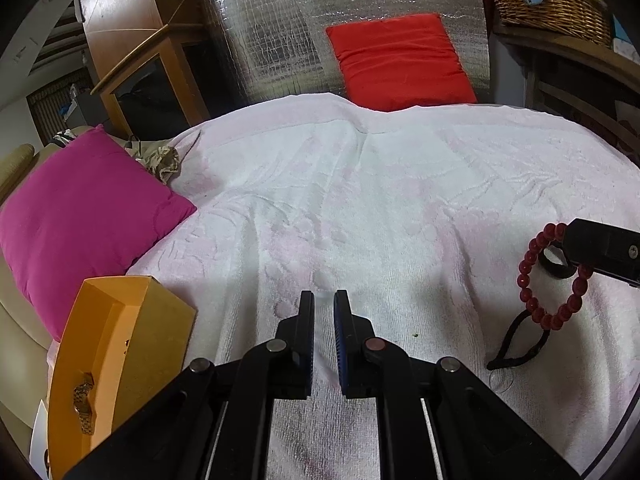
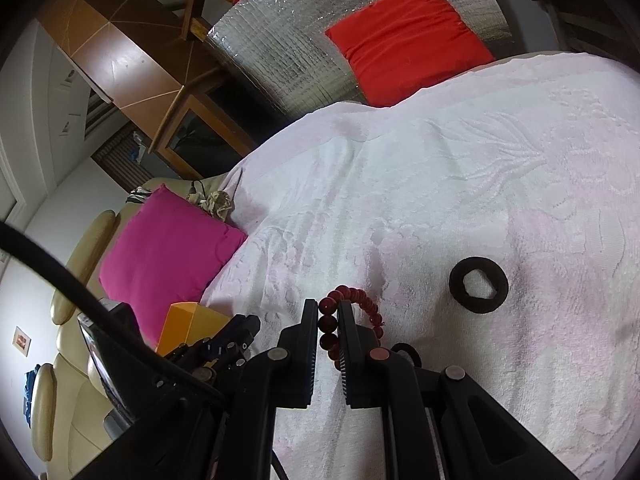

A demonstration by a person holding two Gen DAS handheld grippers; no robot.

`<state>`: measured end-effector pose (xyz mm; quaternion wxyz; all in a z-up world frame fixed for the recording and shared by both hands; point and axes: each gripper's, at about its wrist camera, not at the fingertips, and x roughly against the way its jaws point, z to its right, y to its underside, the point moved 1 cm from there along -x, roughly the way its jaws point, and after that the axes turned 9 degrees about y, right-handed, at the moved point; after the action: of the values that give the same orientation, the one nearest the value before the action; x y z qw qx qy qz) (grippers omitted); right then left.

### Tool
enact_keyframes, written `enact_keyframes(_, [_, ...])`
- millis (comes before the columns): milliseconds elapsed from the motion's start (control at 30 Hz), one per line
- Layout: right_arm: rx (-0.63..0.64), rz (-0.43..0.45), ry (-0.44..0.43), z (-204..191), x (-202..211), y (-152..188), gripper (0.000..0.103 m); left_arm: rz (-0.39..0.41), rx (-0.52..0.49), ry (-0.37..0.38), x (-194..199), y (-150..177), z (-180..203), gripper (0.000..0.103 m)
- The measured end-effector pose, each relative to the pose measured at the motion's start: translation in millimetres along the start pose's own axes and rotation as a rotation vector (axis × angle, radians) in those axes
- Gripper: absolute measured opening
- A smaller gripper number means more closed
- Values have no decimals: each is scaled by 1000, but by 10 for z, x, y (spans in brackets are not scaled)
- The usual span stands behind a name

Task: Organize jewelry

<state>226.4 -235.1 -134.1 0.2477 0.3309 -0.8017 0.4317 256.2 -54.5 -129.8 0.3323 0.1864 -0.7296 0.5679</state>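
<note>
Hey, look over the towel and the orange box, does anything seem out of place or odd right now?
Nothing is spilled or broken. The red bead bracelet hangs pinched in the right gripper above the white towel, not yet in the orange box, where a gold watch lies. A black hair tie still lies loose on the towel.

One red bead bracelet (image 2: 352,320). Two black hair ties: one ring-shaped (image 2: 478,285), one lying near the bracelet (image 1: 516,344). One orange box (image 1: 116,360) at the bed's left edge, with one gold watch (image 1: 85,408) inside. Two cushions: one magenta (image 1: 80,216), one red (image 1: 400,60). One wicker basket (image 1: 552,0).
</note>
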Motion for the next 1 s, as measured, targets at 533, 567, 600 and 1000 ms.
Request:
enact_keyframes(533, [45,24,1,-193,129,68,11,35,46,44,280,94,-137,10])
enact_keyframes(567, [48,30,3,-205,148,71,11,29,51,77,290,106,-197,10])
enact_keyframes(600, [53,38,6,-214,172,77,11,19,60,103,287,121,-253,10])
enact_keyframes(1000, [4,42,19,9,217,-12,11,-90,127,191,47,301,-680,14])
